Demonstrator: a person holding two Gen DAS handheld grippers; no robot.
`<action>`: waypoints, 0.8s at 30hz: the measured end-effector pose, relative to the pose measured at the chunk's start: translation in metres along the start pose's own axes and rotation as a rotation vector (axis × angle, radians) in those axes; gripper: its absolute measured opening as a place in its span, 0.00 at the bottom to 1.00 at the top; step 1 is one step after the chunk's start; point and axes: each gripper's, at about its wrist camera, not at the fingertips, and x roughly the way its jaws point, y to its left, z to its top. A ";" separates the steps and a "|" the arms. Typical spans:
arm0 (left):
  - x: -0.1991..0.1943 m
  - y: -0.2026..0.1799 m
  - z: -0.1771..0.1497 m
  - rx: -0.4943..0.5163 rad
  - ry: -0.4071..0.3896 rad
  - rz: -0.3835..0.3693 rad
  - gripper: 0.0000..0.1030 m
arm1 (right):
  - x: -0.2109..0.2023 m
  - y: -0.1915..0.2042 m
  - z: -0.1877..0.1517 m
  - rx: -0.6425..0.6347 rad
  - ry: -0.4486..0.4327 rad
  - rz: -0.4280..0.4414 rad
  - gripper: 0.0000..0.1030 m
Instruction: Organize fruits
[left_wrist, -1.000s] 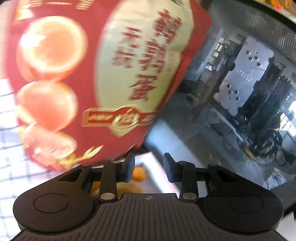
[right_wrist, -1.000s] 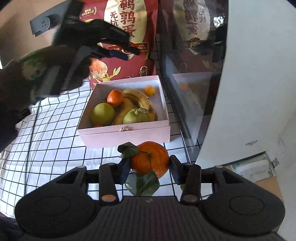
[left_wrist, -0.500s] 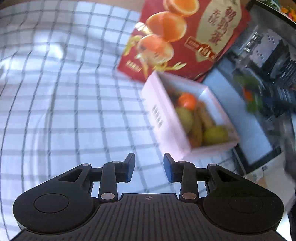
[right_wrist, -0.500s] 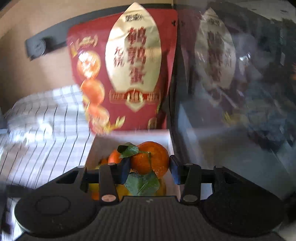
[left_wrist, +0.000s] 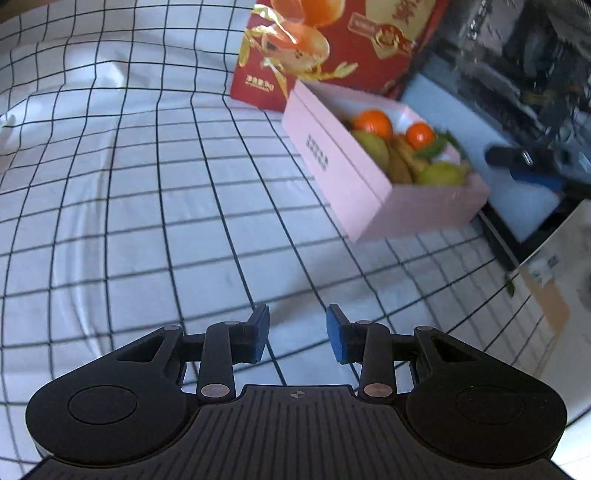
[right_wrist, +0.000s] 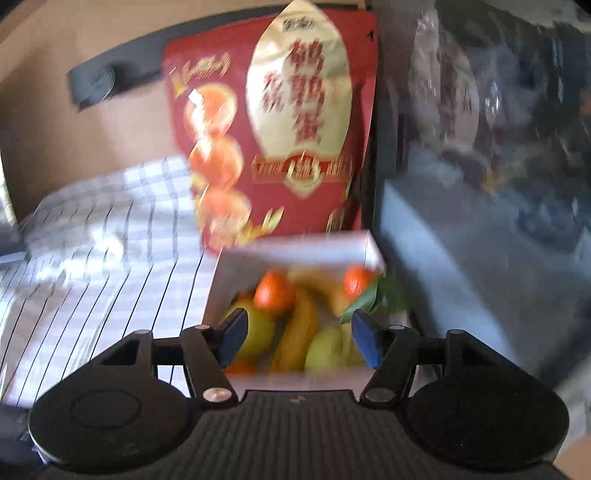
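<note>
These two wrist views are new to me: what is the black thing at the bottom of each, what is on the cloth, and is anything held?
Each picture comes from a camera on a hand-held gripper, looking forward along its two fingers. The left gripper is open and empty above the checked cloth. The right gripper is open above the pink box, holding nothing. The box holds a leafy tangerine, another orange fruit, bananas and green fruit. A red snack bag stands behind the box.
</note>
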 end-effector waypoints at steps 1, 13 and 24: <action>-0.001 -0.006 -0.005 0.013 -0.034 0.023 0.37 | -0.003 0.000 -0.011 -0.010 0.015 0.008 0.64; 0.032 -0.080 -0.018 0.055 -0.194 0.266 0.50 | 0.050 -0.028 -0.086 -0.068 0.215 0.108 0.67; 0.041 -0.101 -0.027 0.009 -0.291 0.372 0.44 | 0.065 -0.039 -0.098 -0.135 0.108 0.006 1.00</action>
